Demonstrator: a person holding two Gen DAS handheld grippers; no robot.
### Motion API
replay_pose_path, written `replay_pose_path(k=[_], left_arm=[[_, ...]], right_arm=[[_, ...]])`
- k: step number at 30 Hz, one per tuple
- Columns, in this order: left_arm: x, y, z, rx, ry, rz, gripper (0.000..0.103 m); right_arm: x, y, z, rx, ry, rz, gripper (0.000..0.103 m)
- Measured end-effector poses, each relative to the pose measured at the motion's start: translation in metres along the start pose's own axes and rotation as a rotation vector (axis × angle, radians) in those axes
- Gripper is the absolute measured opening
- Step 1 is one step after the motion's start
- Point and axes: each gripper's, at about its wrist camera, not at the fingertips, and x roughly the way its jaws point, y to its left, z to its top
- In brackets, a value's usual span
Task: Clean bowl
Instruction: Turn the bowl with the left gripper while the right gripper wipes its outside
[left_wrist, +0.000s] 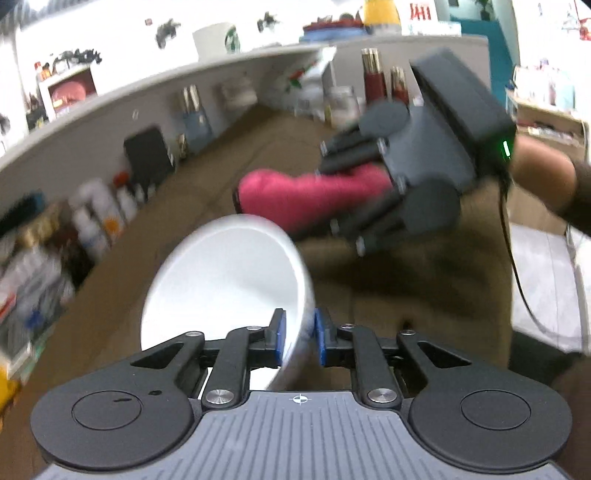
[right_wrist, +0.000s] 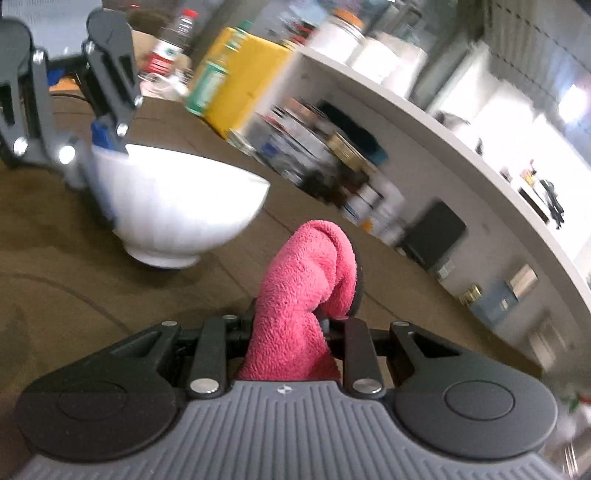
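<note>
My left gripper (left_wrist: 298, 334) is shut on the rim of a white bowl (left_wrist: 225, 291), one blue pad inside and one outside. The bowl is tilted and held above the brown table (left_wrist: 388, 295). In the right wrist view the bowl (right_wrist: 177, 206) hangs at the upper left with the left gripper (right_wrist: 107, 136) clamped on its rim. My right gripper (right_wrist: 295, 325) is shut on a folded pink cloth (right_wrist: 306, 291) that sticks out forward past the fingers. In the left wrist view the right gripper (left_wrist: 332, 199) holds the cloth (left_wrist: 295, 195) just beyond the bowl's far rim, apart from it.
A grey curved partition (left_wrist: 110, 122) runs along the table's far side. Bottles, jars and boxes (left_wrist: 96, 218) line its foot. A yellow box (right_wrist: 251, 81) and bottles (right_wrist: 173, 40) stand behind the bowl. A black cable (left_wrist: 517, 266) hangs from the right gripper.
</note>
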Motion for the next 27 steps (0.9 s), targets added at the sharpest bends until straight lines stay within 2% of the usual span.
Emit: replay_pose_path(k=[3, 4, 7, 11, 15, 17, 22, 27], left_arm=[[-0.008, -0.002, -0.026, -0.03, 0.034, 0.039, 0.023], [-0.012, -0.001, -0.034, -0.044, 0.035, 0.06, 0.023], [-0.023, 0.009, -0.039, -0.114, 0.007, 0.059, 0.024], [-0.023, 0.015, -0.038, -0.132, 0.01, 0.062, 0.022], [-0.019, 0.019, -0.035, -0.143, 0.01, 0.058, 0.021], [-0.013, 0.021, -0.034, -0.144, 0.007, 0.044, 0.021], [-0.011, 0.023, -0.033, -0.129, 0.013, 0.062, 0.021], [-0.012, 0.028, -0.028, -0.127, 0.013, 0.064, 0.021]], right_arm=[[-0.004, 0.014, 0.015, -0.022, -0.056, 0.069, 0.025], [-0.006, 0.019, 0.021, -0.026, -0.074, 0.09, 0.025], [-0.011, 0.031, 0.033, -0.03, -0.117, 0.145, 0.025], [-0.025, 0.071, 0.037, -0.19, -0.109, 0.113, 0.025], [-0.036, 0.106, 0.031, -0.279, -0.078, 0.214, 0.025], [-0.036, 0.112, 0.032, -0.307, -0.069, 0.237, 0.025], [-0.021, 0.07, 0.05, -0.213, -0.068, 0.189, 0.025], [-0.006, 0.031, 0.065, -0.157, -0.085, 0.075, 0.025]])
